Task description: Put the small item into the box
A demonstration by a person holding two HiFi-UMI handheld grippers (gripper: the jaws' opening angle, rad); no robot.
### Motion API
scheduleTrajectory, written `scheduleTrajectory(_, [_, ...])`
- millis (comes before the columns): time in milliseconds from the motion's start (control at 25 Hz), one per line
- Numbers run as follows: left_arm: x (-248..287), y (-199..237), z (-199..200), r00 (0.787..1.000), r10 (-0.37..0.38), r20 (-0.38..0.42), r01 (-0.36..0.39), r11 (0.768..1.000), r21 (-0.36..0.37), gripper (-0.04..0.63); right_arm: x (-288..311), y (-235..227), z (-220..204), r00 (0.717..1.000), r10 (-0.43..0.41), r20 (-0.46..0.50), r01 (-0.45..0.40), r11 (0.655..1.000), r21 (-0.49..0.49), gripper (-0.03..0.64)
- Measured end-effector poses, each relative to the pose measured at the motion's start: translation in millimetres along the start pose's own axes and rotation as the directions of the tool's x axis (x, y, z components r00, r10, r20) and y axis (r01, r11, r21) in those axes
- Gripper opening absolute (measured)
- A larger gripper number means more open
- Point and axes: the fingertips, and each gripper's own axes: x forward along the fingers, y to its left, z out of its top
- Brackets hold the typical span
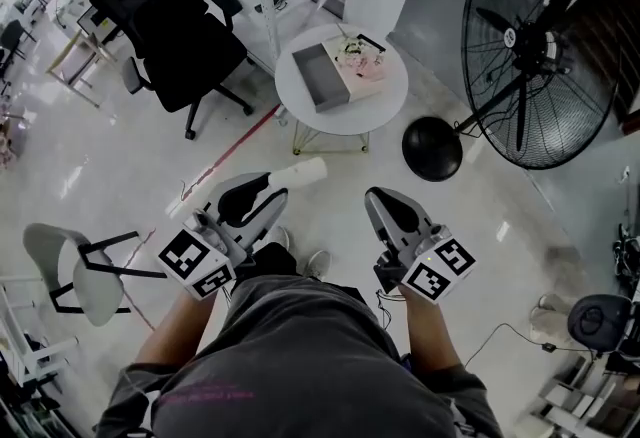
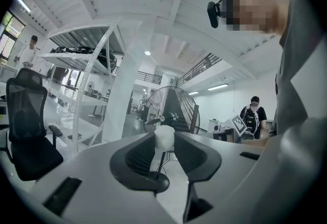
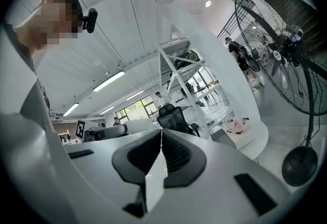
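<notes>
Grippers sit side by side just ahead of your torso, both pointing forward and roughly level. Your left gripper [image 1: 268, 192] is pinching the small white item [image 1: 300, 171]: its pads press on the near end, and the rest of the rounded, tube-like body sticks out past the jaw tips over the floor [image 1: 120, 156]. Your right gripper [image 1: 383, 196] is pressed together with nothing between its jaws.

Further ahead stands a small round white worktop [image 1: 340, 121], well apart from both grippers. On it lies the grey box [image 1: 318, 76], open at the top, and a pale pinkish piece [image 1: 358, 61] lies against the box's right side. The small white item is not in the box; it is in the air, short of the worktop.

To the right of the worktop stands a large black fan [image 1: 535, 51] on a round base. To the worktop's left is a black office chair [image 1: 165, 26].
</notes>
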Motion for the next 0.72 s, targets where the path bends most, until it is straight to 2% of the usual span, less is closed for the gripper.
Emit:
scheduleTrajectory(400, [14, 22, -3, 1.000, 0.015, 0.008, -0.015, 1.000, -0.012, 0.130, 14, -20, 3, 1.000, -0.005, -0.013, 0.005, 1.000, 0.006, 0.023])
scheduleTrajectory(720, [42, 78, 3, 1.000, 0.010, 0.016, -0.010, 1.000, -0.025, 0.130, 61, -50, 16, 1.000, -0.025, -0.017, 0.025, 1.000, 0.001, 0.023])
